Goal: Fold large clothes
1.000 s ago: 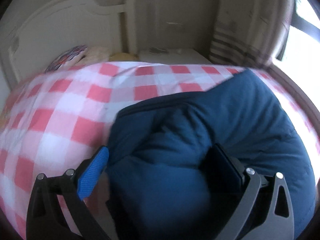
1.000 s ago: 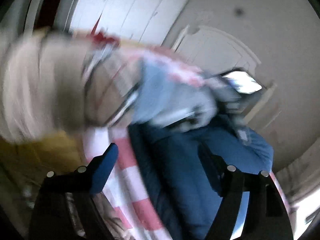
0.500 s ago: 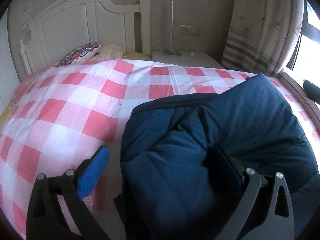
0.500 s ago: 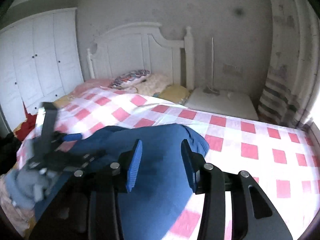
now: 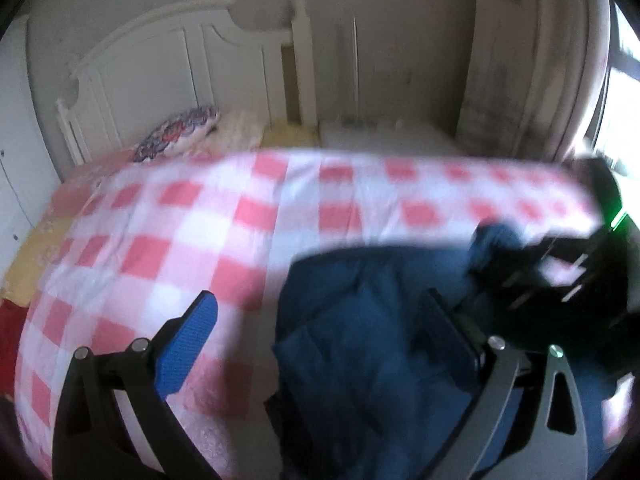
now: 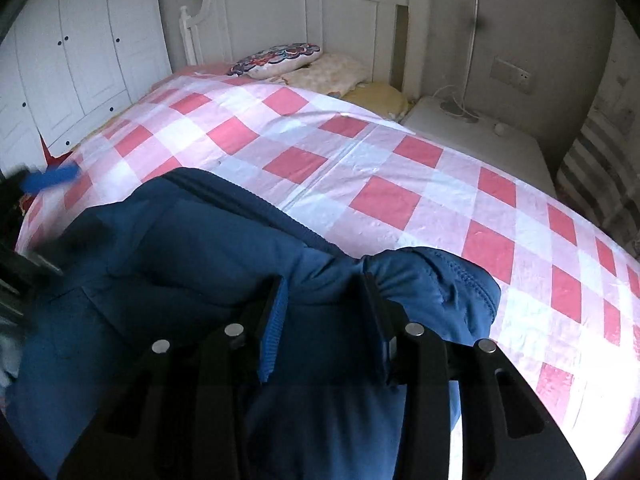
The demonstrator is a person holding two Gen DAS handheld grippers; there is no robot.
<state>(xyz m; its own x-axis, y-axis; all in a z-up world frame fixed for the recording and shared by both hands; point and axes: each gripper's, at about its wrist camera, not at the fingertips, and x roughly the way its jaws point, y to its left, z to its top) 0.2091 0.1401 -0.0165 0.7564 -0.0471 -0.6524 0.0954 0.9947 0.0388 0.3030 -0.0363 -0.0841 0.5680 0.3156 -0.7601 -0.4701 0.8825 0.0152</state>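
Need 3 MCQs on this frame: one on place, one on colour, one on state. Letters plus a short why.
1. Where does the blue jacket lie?
A. on the checked bedspread
B. on the nightstand
C. on the floor

2. What colours are the bedspread's checks?
A. green and white
B. pink and white
C. blue and yellow

3. What is the right gripper doing?
A. open, above bare bedspread
B. shut on the patterned pillow
C. shut on a bunched fold of the jacket

Key:
1 A, the jacket rests on the bedspread at the near side of the bed.
2 B, pink squares alternate with white.
3 C, jacket fabric is gathered between its fingers and bulges out past them.
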